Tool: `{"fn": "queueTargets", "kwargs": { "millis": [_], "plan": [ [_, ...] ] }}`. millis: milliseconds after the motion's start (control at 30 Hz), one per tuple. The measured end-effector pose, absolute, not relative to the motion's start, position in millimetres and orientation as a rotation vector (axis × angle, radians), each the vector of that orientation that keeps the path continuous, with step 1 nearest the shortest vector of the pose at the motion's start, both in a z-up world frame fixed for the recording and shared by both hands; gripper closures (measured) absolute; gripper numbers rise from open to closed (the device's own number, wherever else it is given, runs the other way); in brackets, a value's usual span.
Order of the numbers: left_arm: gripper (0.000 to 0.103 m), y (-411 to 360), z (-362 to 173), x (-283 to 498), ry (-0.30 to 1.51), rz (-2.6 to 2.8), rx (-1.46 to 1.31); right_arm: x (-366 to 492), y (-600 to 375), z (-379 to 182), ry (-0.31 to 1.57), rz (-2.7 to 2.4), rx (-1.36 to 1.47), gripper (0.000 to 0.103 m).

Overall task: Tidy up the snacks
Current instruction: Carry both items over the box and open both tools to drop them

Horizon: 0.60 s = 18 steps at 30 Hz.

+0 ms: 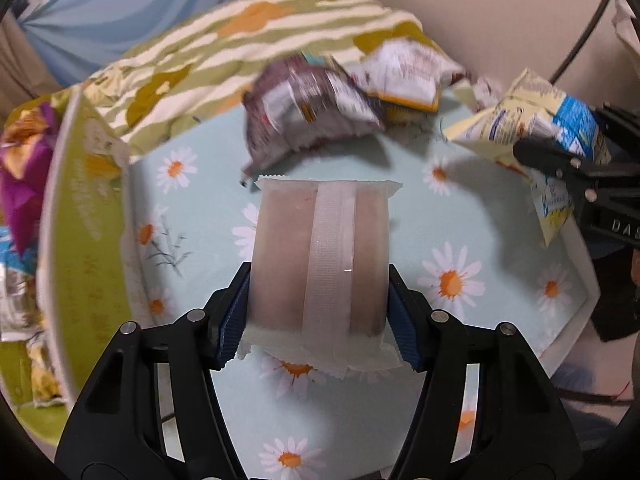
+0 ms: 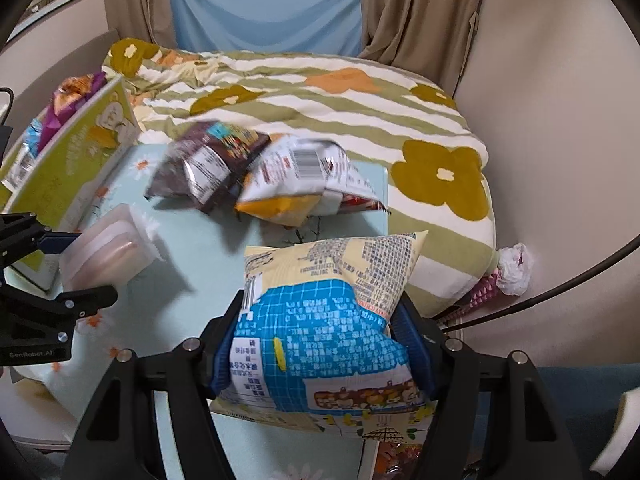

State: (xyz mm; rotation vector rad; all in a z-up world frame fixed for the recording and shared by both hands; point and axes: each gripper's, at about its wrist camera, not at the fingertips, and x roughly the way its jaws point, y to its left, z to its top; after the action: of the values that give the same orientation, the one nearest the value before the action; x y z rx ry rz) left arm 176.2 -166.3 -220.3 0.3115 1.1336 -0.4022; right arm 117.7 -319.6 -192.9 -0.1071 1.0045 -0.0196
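Snacks are split here between 2 held packets, 2 loose ones, and a green box [image 1: 80, 208] that stands at the left edge of the daisy-print bench [image 1: 192, 216] with several packets already inside. The left tool [image 1: 318, 312] is closed on a translucent wrapped cake [image 1: 320, 252], its blue pads pressing the packet's 2 long sides, so the packet's long axis runs straight ahead along the fingers, away from the camera. The right tool [image 2: 326, 344] is closed partway on a yellow and blue packet [image 2: 332, 312], gripped across its lower half with the upper half sticking forward. Both packets appear to hang clear of the bench. The box lies to the left of both tools; the left tool is the nearer, just beside the box's open side, while the right tool sits well apart toward the bench's right edge. I judge the cake goes in first, carried sideways to the left. A dark brown packet [image 2: 208, 164] and a white and orange packet [image 2: 304, 184] lie touching at the far edge of the bench, near the bed's flowered quilt [image 2: 320, 96], still to be sorted
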Motion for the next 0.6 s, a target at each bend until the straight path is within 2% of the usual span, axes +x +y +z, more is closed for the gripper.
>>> {"fn": "queueTargets", "kwargs": {
  "millis": [333, 600],
  "plan": [
    [0.042, -92.2, -127.9, 169.4, 0.972, -0.273, 0.148, 126.4, -263.1, -117.5, 0.874, 0.094, -0.052, 0.038],
    [0.042, 9.0, -96.3, 174.8, 0.921, -0.107, 0.097, 151.7, -171.2, -84.2, 0.802, 0.259, -0.025, 0.038]
  ]
}}
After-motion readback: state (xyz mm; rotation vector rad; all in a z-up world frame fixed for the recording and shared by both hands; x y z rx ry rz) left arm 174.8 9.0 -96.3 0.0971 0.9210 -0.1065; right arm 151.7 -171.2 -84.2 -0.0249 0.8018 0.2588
